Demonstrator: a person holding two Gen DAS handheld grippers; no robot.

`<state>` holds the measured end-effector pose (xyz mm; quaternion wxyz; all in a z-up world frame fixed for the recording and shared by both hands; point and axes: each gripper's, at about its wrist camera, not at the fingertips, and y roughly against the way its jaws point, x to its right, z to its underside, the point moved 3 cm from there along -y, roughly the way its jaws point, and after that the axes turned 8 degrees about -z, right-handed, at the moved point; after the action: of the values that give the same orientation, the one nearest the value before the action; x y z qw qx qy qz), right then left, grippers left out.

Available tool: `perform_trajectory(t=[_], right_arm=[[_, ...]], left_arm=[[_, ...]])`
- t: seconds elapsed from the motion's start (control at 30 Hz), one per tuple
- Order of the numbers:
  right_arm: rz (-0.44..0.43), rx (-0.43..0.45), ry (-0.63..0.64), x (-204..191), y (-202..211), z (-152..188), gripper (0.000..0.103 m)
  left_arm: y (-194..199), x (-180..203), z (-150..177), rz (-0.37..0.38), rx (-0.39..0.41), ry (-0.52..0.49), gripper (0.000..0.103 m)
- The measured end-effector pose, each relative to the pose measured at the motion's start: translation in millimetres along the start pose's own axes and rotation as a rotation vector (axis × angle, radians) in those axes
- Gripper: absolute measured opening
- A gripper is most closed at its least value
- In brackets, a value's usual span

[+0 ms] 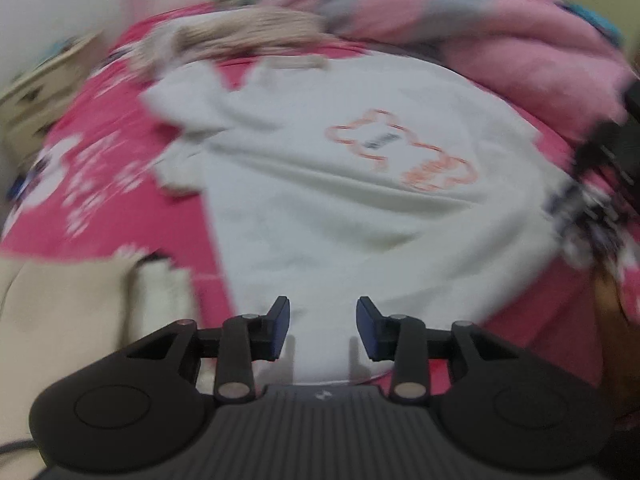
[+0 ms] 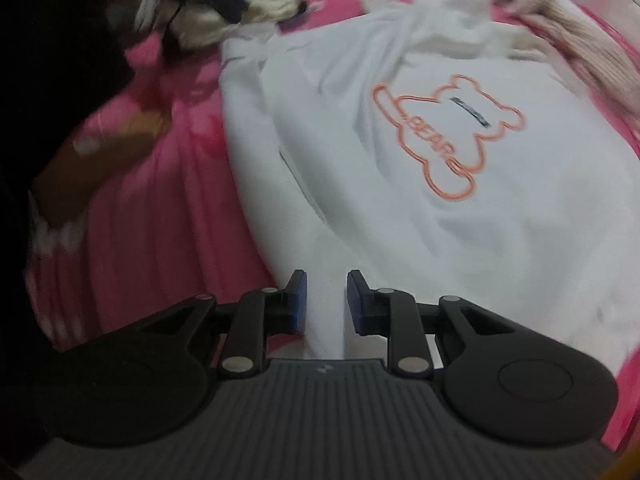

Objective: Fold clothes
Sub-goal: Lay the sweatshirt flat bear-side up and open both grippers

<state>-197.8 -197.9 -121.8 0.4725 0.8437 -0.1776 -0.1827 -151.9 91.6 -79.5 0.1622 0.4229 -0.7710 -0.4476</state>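
A white sweatshirt [image 1: 340, 200] with an orange bear outline [image 1: 404, 148] lies spread on a pink bedsheet [image 1: 100, 184]. My left gripper [image 1: 322, 328] is open, its blue pads apart over the sweatshirt's near hem. In the right wrist view the same sweatshirt [image 2: 460, 168] shows the bear print [image 2: 452, 136]. My right gripper [image 2: 326, 300] is open over a near edge of the white fabric, with cloth seen between the pads. Both views are motion-blurred.
A beige knitted garment [image 1: 240, 36] and a pink fluffy blanket [image 1: 500, 40] lie at the far side of the bed. A cream item [image 1: 80, 320] lies near left. The person's dark sleeve and arm [image 2: 72, 140] fill the left of the right wrist view.
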Motion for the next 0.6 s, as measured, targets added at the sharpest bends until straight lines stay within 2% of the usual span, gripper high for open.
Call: perform_trajectory(t=[0.13, 0.23, 0.33, 0.5, 0.57, 0.6], right_arm=[[-0.023, -0.096, 0.089, 17, -21, -12, 0.021], [-0.033, -0.167, 0.142, 17, -26, -11, 0.023], [-0.032, -0.193, 0.172, 14, -25, -10, 0.032], [-0.038, -0.194, 0.158, 18, -27, -5, 0.034], [-0.043, -0.204, 0.155, 18, -29, -4, 0.034], [-0.045, -0.208, 0.154, 17, -30, -5, 0.031]], left_arm=[[-27, 45, -6, 0.054, -0.006, -0.282, 0.041], [-46, 63, -2, 0.059, 0.011, -0.441, 0.041], [-60, 68, 0, 0.085, 0.001, -0.503, 0.044], [-66, 71, 5, 0.121, -0.020, -0.543, 0.042], [-63, 71, 8, 0.124, -0.021, -0.565, 0.032], [-62, 71, 10, 0.123, -0.022, -0.574, 0.029]])
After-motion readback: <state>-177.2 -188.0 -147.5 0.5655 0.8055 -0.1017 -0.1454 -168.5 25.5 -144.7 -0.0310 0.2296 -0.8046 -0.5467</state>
